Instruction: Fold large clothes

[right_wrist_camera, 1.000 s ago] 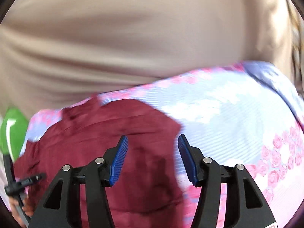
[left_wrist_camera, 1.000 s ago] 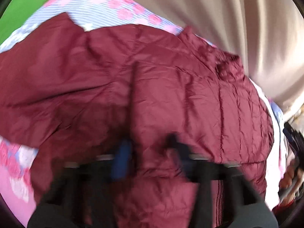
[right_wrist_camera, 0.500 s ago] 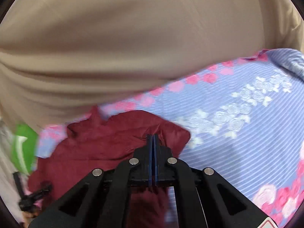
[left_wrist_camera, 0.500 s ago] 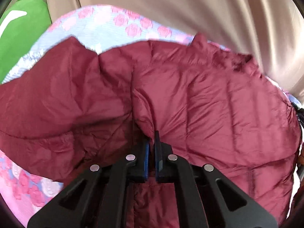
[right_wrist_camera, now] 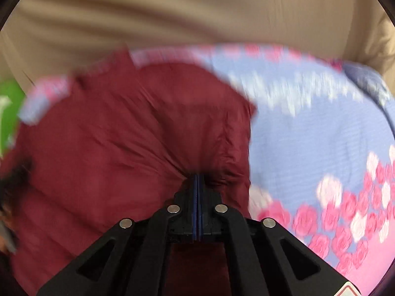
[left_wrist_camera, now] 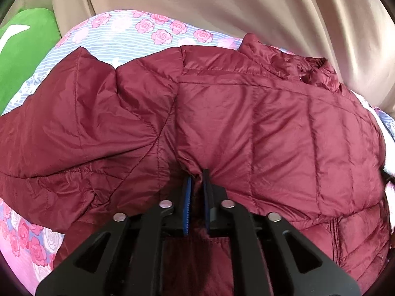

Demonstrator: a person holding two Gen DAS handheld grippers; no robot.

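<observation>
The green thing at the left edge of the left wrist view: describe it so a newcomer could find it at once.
Start from the floral bedsheet, blue-striped with pink roses, that lies under the maroon puffer jacket. Follow the sheet to its far left, just below the beige curtain. There sits a green cushion, the only plain bright green thing, bearing a white mark.

Bedroom: floral bedsheet, beige curtain
</observation>
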